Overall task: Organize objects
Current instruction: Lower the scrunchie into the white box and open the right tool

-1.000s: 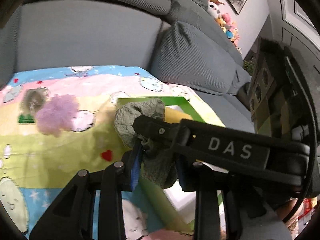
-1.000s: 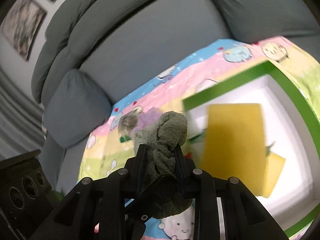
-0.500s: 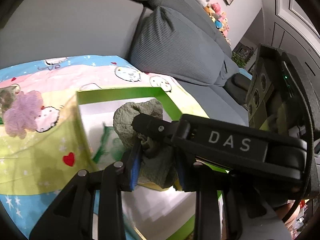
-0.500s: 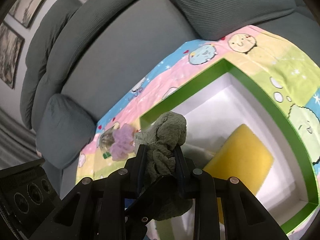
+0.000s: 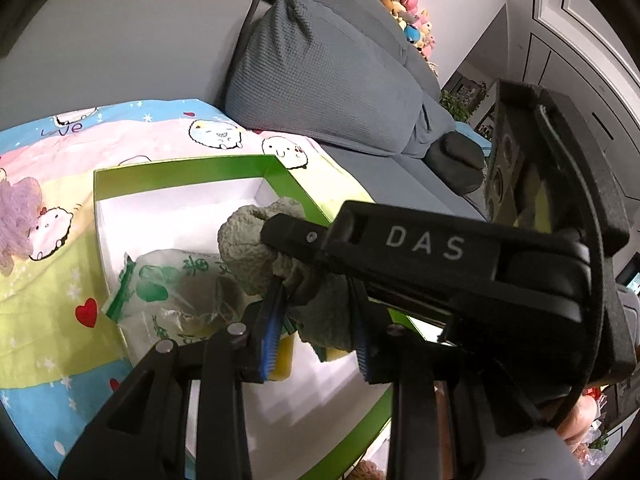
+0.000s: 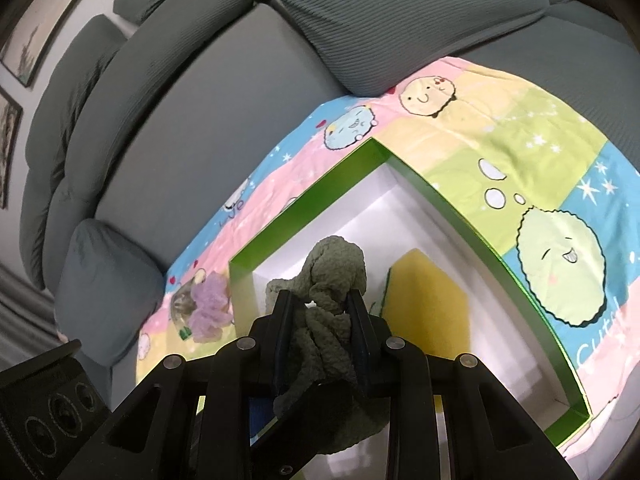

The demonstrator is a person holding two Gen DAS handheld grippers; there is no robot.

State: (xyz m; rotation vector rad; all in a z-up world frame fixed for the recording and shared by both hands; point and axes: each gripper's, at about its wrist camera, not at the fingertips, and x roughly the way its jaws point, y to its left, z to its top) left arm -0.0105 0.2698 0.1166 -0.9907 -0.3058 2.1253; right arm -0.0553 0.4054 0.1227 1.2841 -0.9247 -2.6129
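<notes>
A grey-green knitted cloth hangs bunched between both grippers, above the open green-rimmed white box. My left gripper is shut on its lower part, blue pads pressing the fabric. The right gripper's fingers reach in from the right and pinch the same cloth higher up. In the right wrist view, my right gripper is shut on the cloth over the box. A yellow sponge and a clear plastic bag with green print lie inside the box.
The box sits on a cartoon-print blanket spread over a grey sofa. A purple fluffy item lies on the blanket left of the box. Cushions stand behind, with plush toys on the backrest.
Both grippers, still holding the cloth, have moved from above the blanket to above the box. The purple item has slid off to the left edge of the left wrist view.
</notes>
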